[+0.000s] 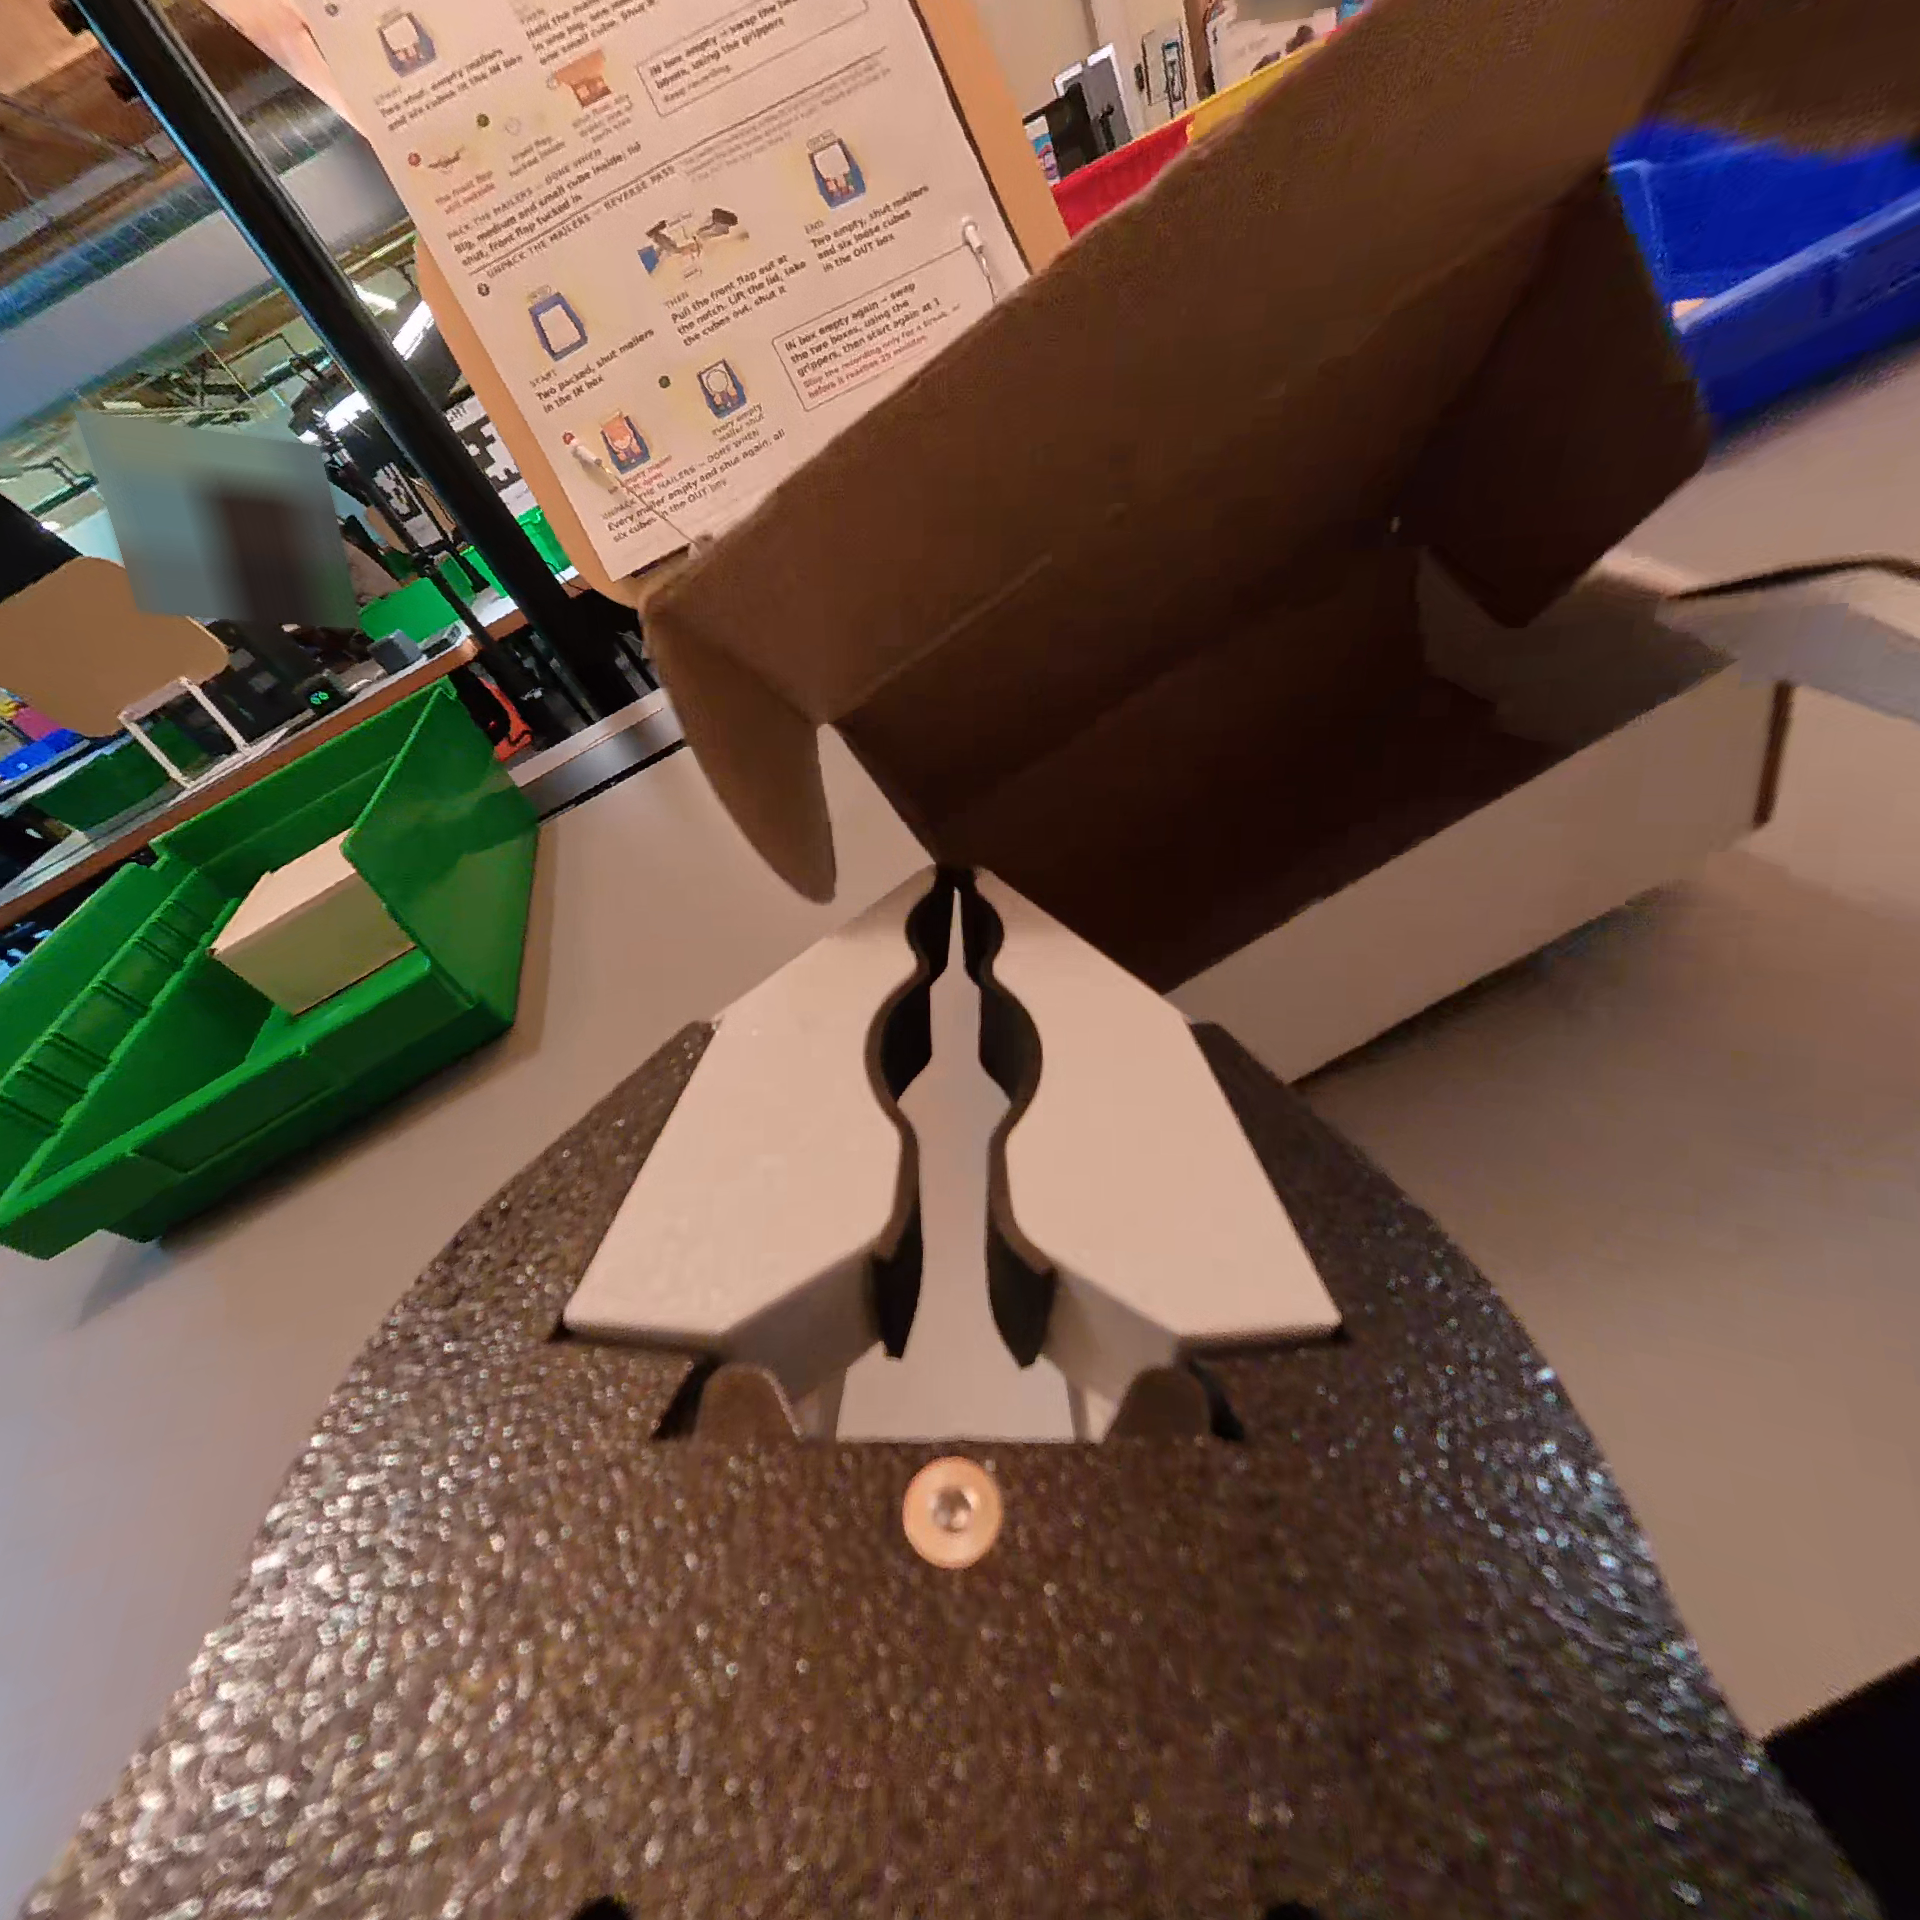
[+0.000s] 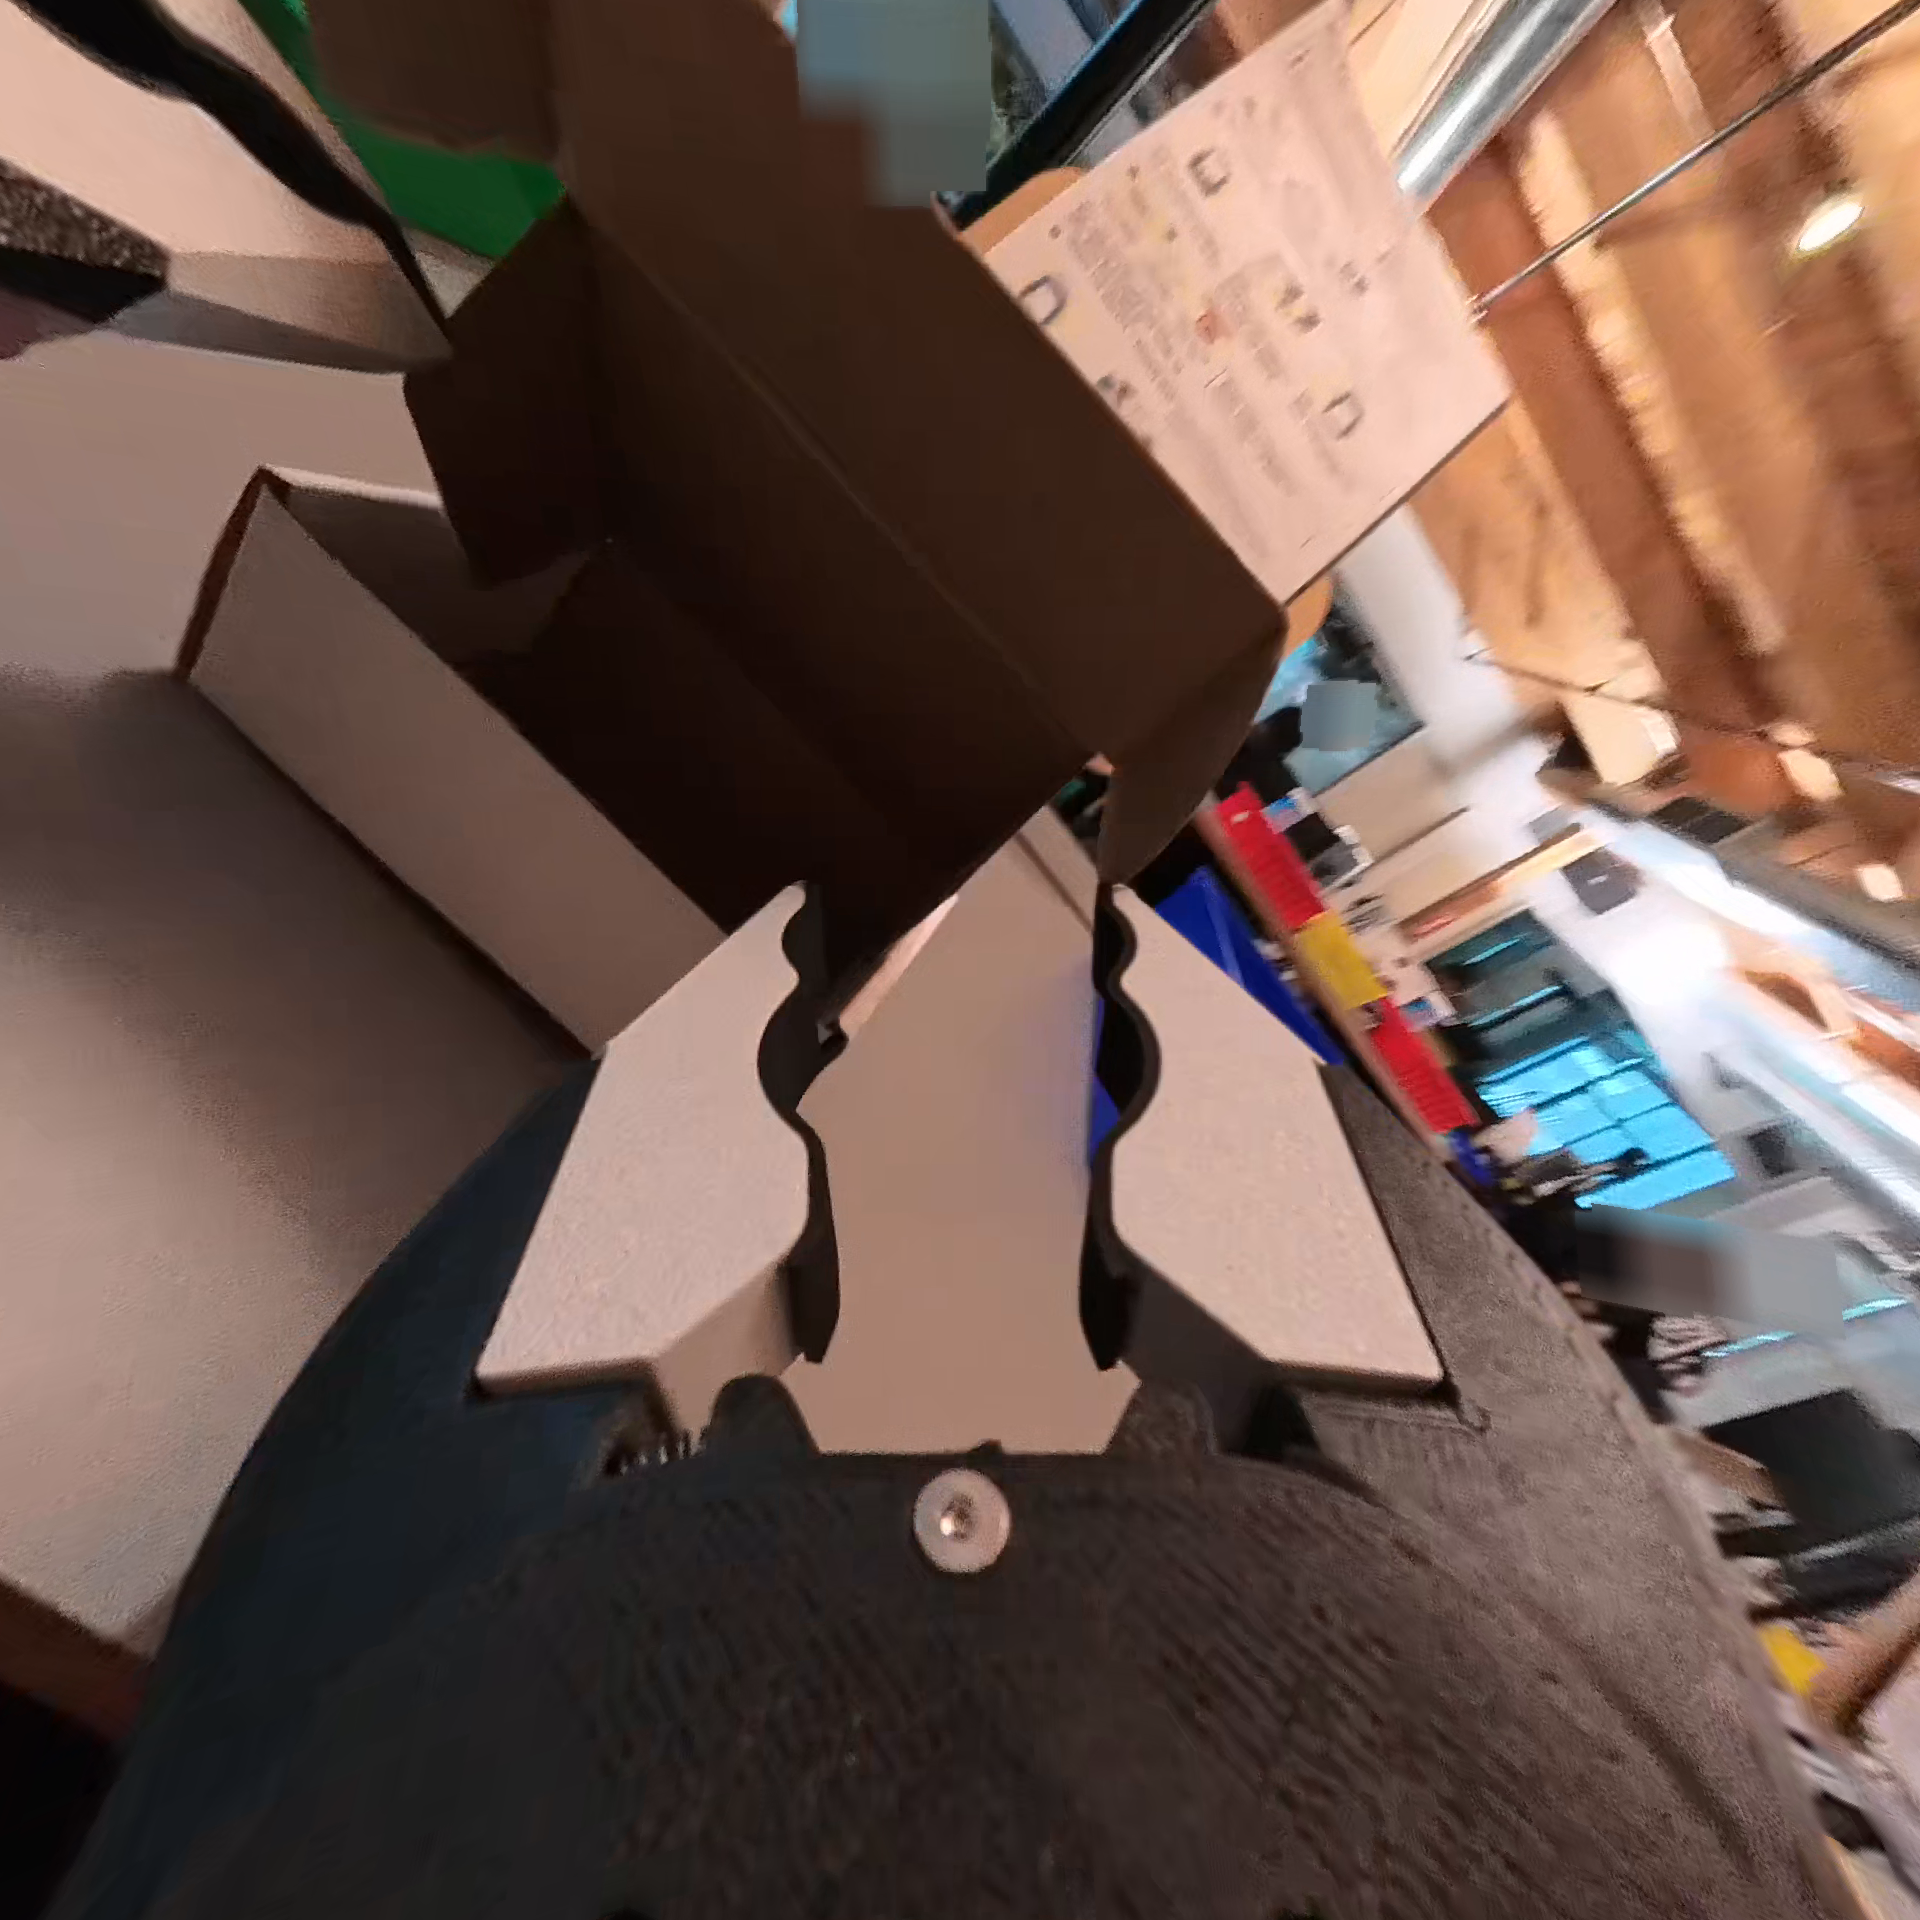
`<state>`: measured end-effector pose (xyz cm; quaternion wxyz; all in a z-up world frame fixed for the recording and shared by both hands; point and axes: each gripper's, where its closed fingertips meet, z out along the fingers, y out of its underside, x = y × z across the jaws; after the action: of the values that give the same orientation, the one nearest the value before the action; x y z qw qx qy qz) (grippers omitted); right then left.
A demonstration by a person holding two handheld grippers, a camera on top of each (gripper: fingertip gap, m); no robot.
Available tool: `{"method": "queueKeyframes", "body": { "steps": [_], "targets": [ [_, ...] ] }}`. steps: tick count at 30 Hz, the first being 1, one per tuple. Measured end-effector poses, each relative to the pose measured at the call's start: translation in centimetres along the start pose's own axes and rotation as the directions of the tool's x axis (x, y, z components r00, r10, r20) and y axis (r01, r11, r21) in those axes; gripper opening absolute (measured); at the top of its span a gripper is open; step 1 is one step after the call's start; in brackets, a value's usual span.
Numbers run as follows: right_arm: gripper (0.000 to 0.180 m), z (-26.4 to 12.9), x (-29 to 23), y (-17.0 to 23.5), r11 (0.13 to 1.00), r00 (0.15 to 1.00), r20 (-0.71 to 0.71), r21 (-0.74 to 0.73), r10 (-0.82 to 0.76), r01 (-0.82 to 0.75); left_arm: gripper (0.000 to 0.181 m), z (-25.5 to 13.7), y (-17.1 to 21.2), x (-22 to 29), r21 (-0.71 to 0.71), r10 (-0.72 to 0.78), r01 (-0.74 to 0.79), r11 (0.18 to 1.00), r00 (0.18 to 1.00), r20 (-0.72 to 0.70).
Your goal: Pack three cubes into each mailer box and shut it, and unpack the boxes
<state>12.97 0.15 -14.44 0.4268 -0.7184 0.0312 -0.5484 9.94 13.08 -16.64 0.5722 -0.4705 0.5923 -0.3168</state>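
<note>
A white mailer box stands open on the grey table, and the part of its brown inside that shows is empty. Its lid is raised, with a side flap hanging down. My left gripper is shut on the lid's near edge at a corner. It also shows at the top left of the right wrist view. My right gripper is open, with its fingertips on either side of the lid's other corner edge, above the box. No cubes are in view.
A green bin at the left holds a shut white mailer box. A blue bin stands behind the open box at the right. A printed sheet on a cardboard board stands behind. The grey table lies bare in front.
</note>
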Motion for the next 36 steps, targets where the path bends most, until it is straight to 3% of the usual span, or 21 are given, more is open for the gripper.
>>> {"method": "queueKeyframes", "body": {
  "steps": [2, 5, 11, 17, 19, 22, 26, 30, 33, 36],
  "targets": [
    [0.054, -0.3, 0.6, -1.2, 0.999, 0.999, -0.028, 0.027, -0.015, 0.016, 0.0, 0.1, 0.2, 0.0, -0.013, -0.008, 0.008, 1.0, 1.0, -0.016],
    [0.052, -0.8, -0.8, -1.8, 0.999, 0.994, 0.104, 0.019, 0.044, -0.046, 0.0, 0.2, 0.8, 0.2, -0.046, -0.022, 0.02, 0.999, 0.999, -0.035],
    [0.036, 0.4, -1.7, 2.5, 0.971, 0.952, 0.219, -0.158, 0.214, -0.182, 0.0, 1.1, 0.1, 2.6, -0.022, -0.002, 0.0, 1.0, 0.996, -0.09],
    [0.038, -1.1, -3.4, 3.7, 0.825, 0.735, 0.379, -0.308, 0.563, -0.473, 0.0, 1.3, -0.5, 3.7, -0.014, 0.002, -0.003, 1.0, 0.995, -0.099],
    [0.043, -1.9, -2.8, 3.7, 0.81, 0.725, 0.363, -0.298, 0.585, -0.505, 0.0, 0.7, -0.6, 3.1, -0.003, -0.026, 0.026, 1.0, 0.995, -0.094],
    [0.041, -2.7, 0.7, 1.9, 0.905, 0.88, 0.209, -0.1, 0.426, -0.414, 0.001, -0.1, -1.2, 1.1, 0.02, -0.048, 0.049, 0.999, 0.997, -0.052],
    [0.059, -1.2, 2.0, -1.8, 0.976, 0.967, 0.146, 0.024, 0.21, -0.216, 0.013, -0.5, -2.6, -0.8, 0.053, -0.054, 0.055, 0.997, 0.998, -0.022],
    [0.044, 0.9, 1.6, -3.3, 0.99, 0.989, 0.058, 0.044, -0.133, 0.131, 0.021, -0.1, -2.0, -2.5, 0.02, -0.036, 0.035, 0.999, 0.999, 0.024],
    [0.008, 1.6, 0.5, -3.2, 0.982, 0.978, 0.1, 0.043, -0.185, 0.181, 0.03, 0.0, -1.8, -2.5, 0.018, -0.046, 0.046, 0.999, 0.999, -0.004],
    [0.005, 1.5, 0.3, -3.0, 0.984, 0.971, 0.16, 0.042, -0.176, 0.171, 0.028, 0.1, -1.2, -1.9, 0.009, -0.005, 0.005, 1.0, 1.0, -0.029]
  ]
}}
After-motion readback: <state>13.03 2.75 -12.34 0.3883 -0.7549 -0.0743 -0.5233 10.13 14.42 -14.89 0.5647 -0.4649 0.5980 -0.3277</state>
